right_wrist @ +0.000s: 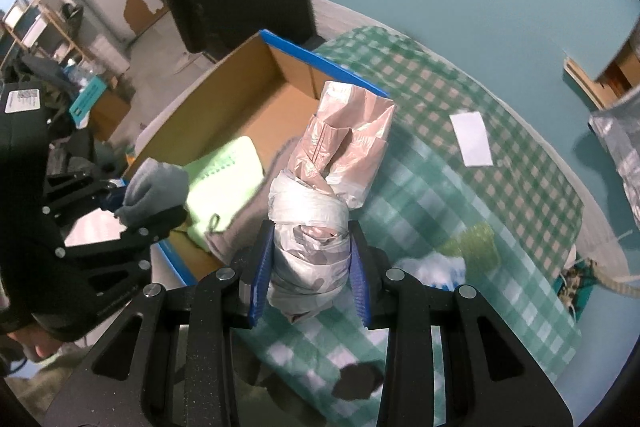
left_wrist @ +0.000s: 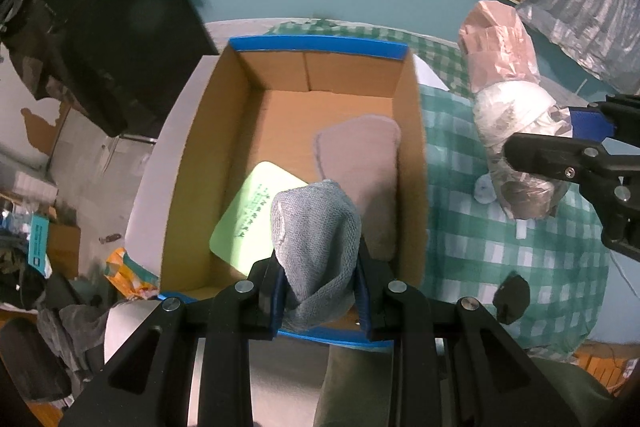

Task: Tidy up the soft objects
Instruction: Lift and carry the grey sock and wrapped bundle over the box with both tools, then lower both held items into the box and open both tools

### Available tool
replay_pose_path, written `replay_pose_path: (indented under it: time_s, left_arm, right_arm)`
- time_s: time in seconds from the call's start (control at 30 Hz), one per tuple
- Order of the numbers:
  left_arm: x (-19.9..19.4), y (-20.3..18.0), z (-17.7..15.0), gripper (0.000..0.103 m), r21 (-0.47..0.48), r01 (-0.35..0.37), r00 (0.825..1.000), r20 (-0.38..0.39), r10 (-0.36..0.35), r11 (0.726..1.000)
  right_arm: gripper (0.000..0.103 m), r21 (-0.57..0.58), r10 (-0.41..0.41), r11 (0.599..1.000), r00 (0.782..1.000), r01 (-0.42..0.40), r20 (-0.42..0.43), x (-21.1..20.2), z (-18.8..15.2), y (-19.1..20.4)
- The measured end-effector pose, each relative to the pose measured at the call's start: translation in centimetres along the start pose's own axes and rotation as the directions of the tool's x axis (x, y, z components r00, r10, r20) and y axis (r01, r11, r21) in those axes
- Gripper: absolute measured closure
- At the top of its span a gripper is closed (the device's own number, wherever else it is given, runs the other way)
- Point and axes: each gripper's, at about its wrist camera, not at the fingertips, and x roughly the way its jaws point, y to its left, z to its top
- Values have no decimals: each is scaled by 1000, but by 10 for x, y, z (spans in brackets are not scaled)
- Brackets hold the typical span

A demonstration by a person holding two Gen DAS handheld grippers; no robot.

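Note:
My left gripper [left_wrist: 320,291] is shut on a rolled grey cloth [left_wrist: 316,243] and holds it above the near end of an open cardboard box [left_wrist: 208,147] with blue-taped edges. Inside the box lie a light green cloth [left_wrist: 248,223] and a beige cloth [left_wrist: 360,163]. My right gripper [right_wrist: 308,267] is shut on a bundle of pink and white plastic bags [right_wrist: 312,227], held above the checked tablecloth [right_wrist: 480,195] right of the box [right_wrist: 240,107]. The bundle [left_wrist: 508,115] also shows in the left wrist view, and the grey cloth [right_wrist: 152,191] in the right wrist view.
A white paper slip [right_wrist: 472,139] and a green scrap [right_wrist: 472,243] lie on the tablecloth. A dark small object [left_wrist: 512,299] sits near the table's front edge. A black bag [left_wrist: 100,27] hangs left of the box. Cluttered floor lies to the left.

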Motion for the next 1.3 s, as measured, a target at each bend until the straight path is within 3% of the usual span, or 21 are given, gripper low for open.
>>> replay_pose_path:
  time_s: [0.47, 1.03, 1.23, 1.3]
  left_arm:
    - [26, 45, 4, 74, -71, -23, 999, -32, 21, 997]
    - [48, 74, 5, 73, -107, -54, 996, -82, 46, 993]
    - [47, 75, 5, 63, -108, -63, 995, -83, 54, 992]
    - [46, 75, 5, 52, -108, -66, 995, -81, 57, 992]
  right_arm:
    - [69, -49, 30, 998, 998, -33, -61, 42, 37, 37]
    - [69, -46, 31, 998, 991, -37, -131, 82, 52, 59]
    - [63, -50, 14, 999, 993, -20, -120, 83, 54, 62]
    - [52, -50, 9, 999, 993, -15, -117, 83, 56, 63]
